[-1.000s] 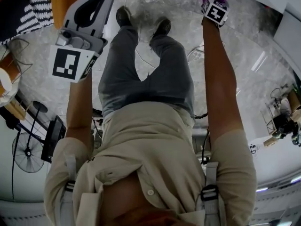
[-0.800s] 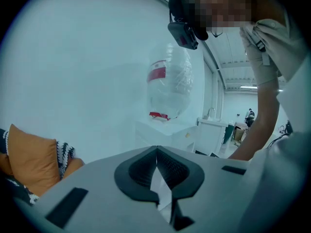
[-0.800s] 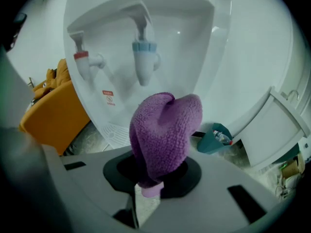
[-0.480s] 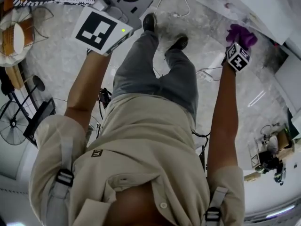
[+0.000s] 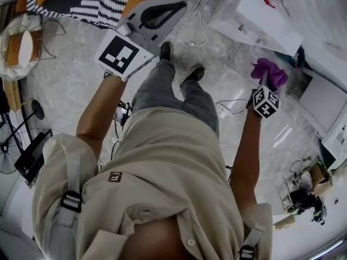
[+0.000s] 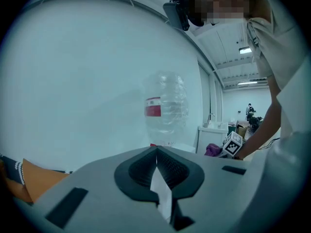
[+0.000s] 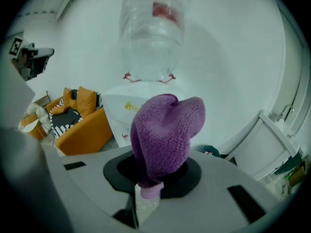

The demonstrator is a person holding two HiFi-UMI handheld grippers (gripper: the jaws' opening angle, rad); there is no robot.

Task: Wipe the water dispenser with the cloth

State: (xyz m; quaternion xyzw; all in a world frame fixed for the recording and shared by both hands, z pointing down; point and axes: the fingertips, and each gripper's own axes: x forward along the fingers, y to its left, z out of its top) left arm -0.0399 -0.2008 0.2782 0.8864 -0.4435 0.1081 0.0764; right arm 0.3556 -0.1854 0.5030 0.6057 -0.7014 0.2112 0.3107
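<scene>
Standing on pale marble floor (image 5: 70, 107), looking steeply down past beige shirt (image 5: 162, 172) and grey trousers (image 5: 173, 99).

Pinching purple cloth (image 7: 165, 130) in right gripper (image 7: 149, 181). Jaws clamped on its lower end, rest bunched upright above the tips. Nothing else in there.

Holding left gripper (image 6: 156, 153) with jaws pressed together, pads meeting at the tip, nothing between.

Pointing both grippers toward white dispenser (image 7: 116, 101), touching it with neither.

From right gripper view:
- clear bottle (image 7: 153, 33) with red label sitting on top of dispenser, straight ahead, above cloth and well apart from it
- yellow mark on dispenser's front, just left of cloth
- orange sofa (image 7: 85, 125) with striped fabric (image 7: 63, 120) left of dispenser
- left gripper small at far left edge

From left gripper view:
- same bottle ahead, slightly right, against white wall (image 6: 73, 81)
- right gripper low at right, cloth just beside it on the left
- ceiling lights and a distant figure far right, too small to tell more

In head view:
- cloth at right, out over the floor, near white panels at far right. Cannot tell which panel belongs to dispenser.
- left gripper far left of centre, beyond the black shoes (image 5: 165, 50)
- white cable (image 5: 201, 15) on floor past the shoes
- wire side table (image 5: 21, 42) at left edge
- clutter low right, too small to make out
</scene>
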